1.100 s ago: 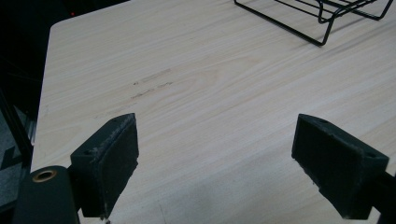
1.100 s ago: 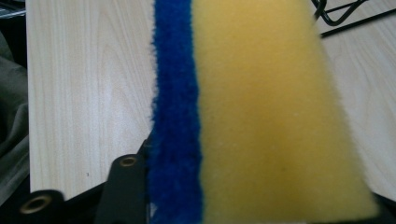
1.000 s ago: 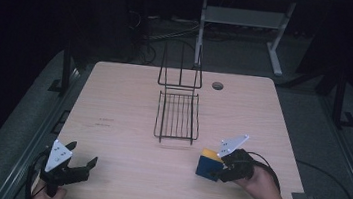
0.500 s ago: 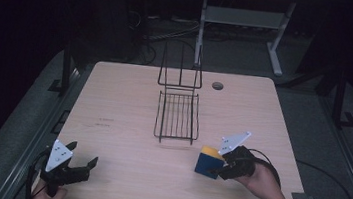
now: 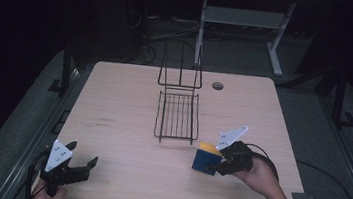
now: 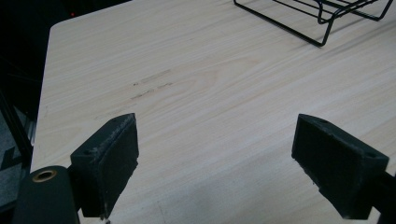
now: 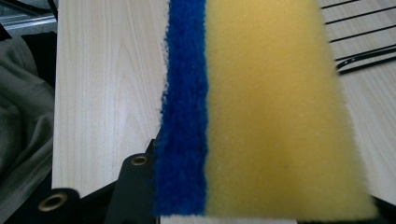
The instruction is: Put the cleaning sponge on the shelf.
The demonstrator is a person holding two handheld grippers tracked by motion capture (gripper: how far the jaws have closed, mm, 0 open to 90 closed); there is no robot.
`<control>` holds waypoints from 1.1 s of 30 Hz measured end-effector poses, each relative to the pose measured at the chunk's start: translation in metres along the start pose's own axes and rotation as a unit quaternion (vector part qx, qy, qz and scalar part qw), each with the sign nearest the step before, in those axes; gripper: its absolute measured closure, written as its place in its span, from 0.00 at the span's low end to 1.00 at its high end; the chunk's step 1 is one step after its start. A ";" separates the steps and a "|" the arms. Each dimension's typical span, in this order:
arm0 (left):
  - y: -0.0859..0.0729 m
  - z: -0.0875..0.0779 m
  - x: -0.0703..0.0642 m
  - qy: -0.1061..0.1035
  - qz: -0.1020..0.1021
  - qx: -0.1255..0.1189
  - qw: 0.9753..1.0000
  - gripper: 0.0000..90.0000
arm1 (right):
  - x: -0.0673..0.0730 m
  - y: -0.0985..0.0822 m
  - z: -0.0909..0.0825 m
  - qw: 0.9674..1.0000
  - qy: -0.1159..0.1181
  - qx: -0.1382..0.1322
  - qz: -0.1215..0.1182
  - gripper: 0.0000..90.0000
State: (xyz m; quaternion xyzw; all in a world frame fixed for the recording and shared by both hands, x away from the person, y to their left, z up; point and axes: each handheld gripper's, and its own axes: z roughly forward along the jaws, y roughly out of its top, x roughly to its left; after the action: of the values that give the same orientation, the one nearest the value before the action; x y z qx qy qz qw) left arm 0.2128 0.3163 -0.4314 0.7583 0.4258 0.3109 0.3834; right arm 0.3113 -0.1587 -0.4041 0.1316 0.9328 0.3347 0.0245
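A yellow sponge (image 5: 203, 156) with a blue scrub layer hangs just above the table at the right front, with my right gripper (image 5: 215, 165) shut on it. In the right gripper view the sponge (image 7: 261, 107) stands upright between the jaws, blue layer on the left. Near the table's front left corner, my left gripper (image 5: 83, 153) is open with nothing between its pads. The left gripper view shows the left gripper (image 6: 229, 154) low over bare wood, jaws wide apart.
A black wire rack (image 5: 178, 115) lies at mid-table with its back panel upright, just left of and beyond the sponge; its corner shows as the rack (image 6: 327, 14). A cable hole (image 5: 218, 85) sits behind it. The light wooden table (image 5: 123, 103) has dark floor around it.
My right gripper has shifted slightly up and away from the front edge with the sponge still in it. The left gripper has stayed where it was.
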 end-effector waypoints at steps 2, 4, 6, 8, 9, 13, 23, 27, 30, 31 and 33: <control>0.000 0.000 0.000 0.000 0.001 0.000 1.000 0.16 | -0.001 0.002 0.000 1.000 -0.002 0.000 -0.003 0.62; 0.000 0.000 -0.001 0.000 0.001 0.000 1.000 0.16 | -0.002 0.004 0.000 1.000 0.000 0.002 -0.004 0.62; 0.000 0.000 -0.001 0.000 0.001 -0.001 1.000 0.16 | -0.004 0.007 0.000 1.000 -0.001 0.004 -0.007 0.62; 0.000 0.000 0.000 0.001 0.000 0.000 1.000 0.16 | -0.005 0.008 0.000 1.000 0.004 -0.001 -0.003 0.62; 0.000 0.000 0.000 0.001 0.000 0.000 1.000 0.16 | -0.006 0.008 0.001 1.000 0.005 -0.001 -0.006 0.62; 0.000 0.000 0.000 0.001 0.001 0.000 1.000 0.16 | -0.008 0.009 0.004 1.000 0.008 0.003 -0.003 0.62; 0.000 0.001 0.000 0.001 0.001 -0.001 1.000 0.16 | -0.014 0.018 0.005 1.000 0.011 0.006 -0.008 0.62; 0.000 0.000 0.001 0.001 0.001 0.001 1.000 0.16 | -0.017 0.018 0.007 1.000 0.018 0.004 -0.001 0.62; 0.000 0.000 0.001 0.001 0.001 0.001 1.000 0.16 | -0.018 0.018 0.008 1.000 0.018 0.008 -0.002 0.62; 0.000 0.000 0.001 0.001 0.001 0.000 1.000 0.16 | -0.018 0.018 0.008 1.000 0.017 0.008 -0.002 0.62; 0.000 0.000 0.000 0.000 0.001 0.000 1.000 0.16 | -0.018 0.018 0.008 1.000 0.019 0.006 -0.002 0.62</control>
State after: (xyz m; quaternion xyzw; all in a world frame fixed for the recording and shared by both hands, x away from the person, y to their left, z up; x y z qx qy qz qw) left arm 0.2131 0.3165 -0.4312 0.7586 0.4248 0.3117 0.3832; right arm 0.3343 -0.1450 -0.3998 0.1239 0.9352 0.3316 0.0065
